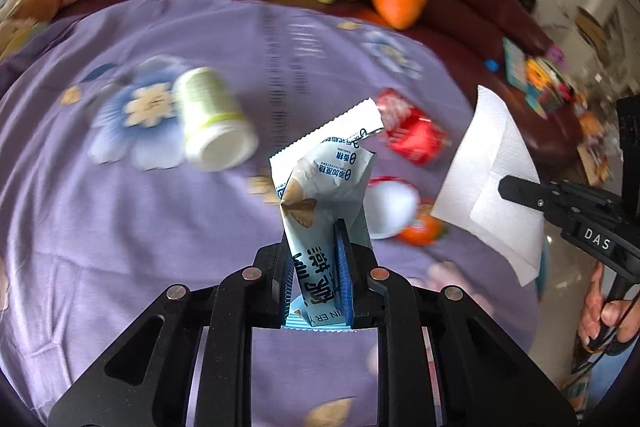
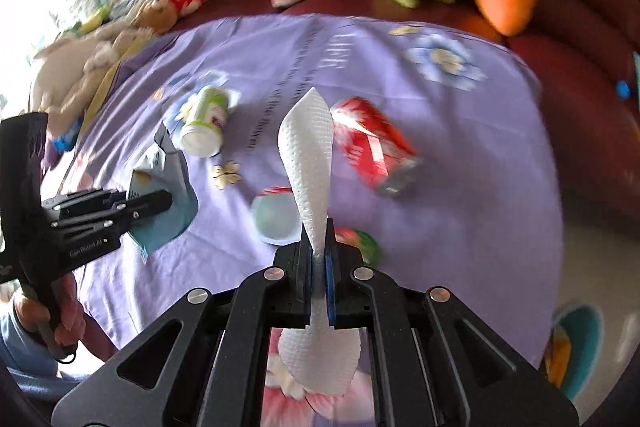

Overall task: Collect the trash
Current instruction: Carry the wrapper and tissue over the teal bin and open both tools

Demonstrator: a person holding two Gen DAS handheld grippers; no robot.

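Plainly "DAS" — right gripper label.

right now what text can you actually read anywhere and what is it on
"DAS": white letters on the right gripper, seen from the left wrist view.
"IN ER Y": partial Latin letters at the lower end of the snack wrapper held in the left gripper; its Chinese print is not clear enough to quote.
Body of the left gripper in the right wrist view: a line of lettering, too blurred to read.
Red can, green-striped cup and purple cloth: printing blurred, unreadable.
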